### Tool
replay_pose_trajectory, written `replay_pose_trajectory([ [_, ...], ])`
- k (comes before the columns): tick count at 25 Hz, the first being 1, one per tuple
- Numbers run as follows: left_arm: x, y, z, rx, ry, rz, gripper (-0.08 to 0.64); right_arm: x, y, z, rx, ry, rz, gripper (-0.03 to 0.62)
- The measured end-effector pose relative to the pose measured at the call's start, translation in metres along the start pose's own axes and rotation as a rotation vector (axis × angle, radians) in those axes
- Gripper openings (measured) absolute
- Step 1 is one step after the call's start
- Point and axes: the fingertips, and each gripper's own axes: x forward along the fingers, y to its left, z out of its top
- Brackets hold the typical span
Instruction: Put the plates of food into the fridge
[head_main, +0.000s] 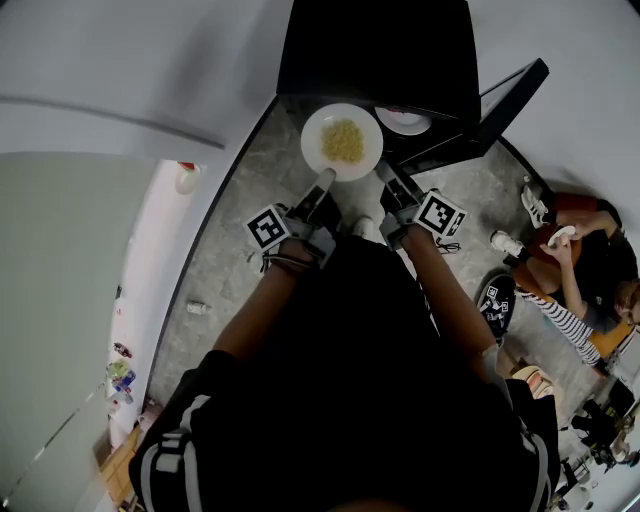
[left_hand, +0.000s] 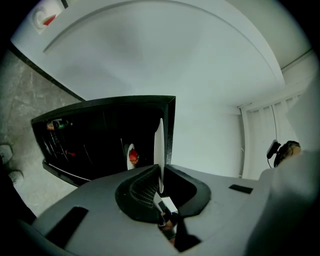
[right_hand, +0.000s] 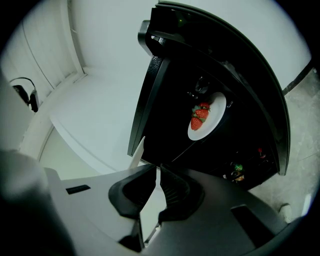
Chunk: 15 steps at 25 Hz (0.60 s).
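Currently I record the plate of yellow food at the open black fridge's mouth, left gripper clamped narrowly on its 7 o'clock rim, right gripper likewise at 4 o'clock, strawberry plate inside at 2 o'clock.

Seen edge-on between the jaws of the left gripper, the plate shows only a thin white rim, and its contents are out of sight there. Between the jaws of the right gripper the same plate is a sliver, the rest hidden by the jaws themselves. In the head view, the yellow food ahead of both jaws is too small to identify. Beyond the jaws, the roof of the fridge covers part of a second plate, and the door-shelf items are too dark to name. Right of the jaws, a seated person is cut off by the picture's edge.
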Motion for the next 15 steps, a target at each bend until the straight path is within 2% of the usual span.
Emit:
replay_pose_trajectory([
  [9,0.007,0.029,0.01,-0.047,-0.008,0.012,0.043,-0.001,-0.003,0.0,0.003,-0.002,-0.012,0.041],
  [15,0.014,0.041,0.011,-0.004,0.031,0.023,0.043,-0.002,-0.003,0.003,-0.005,-0.011,-0.024,0.041],
])
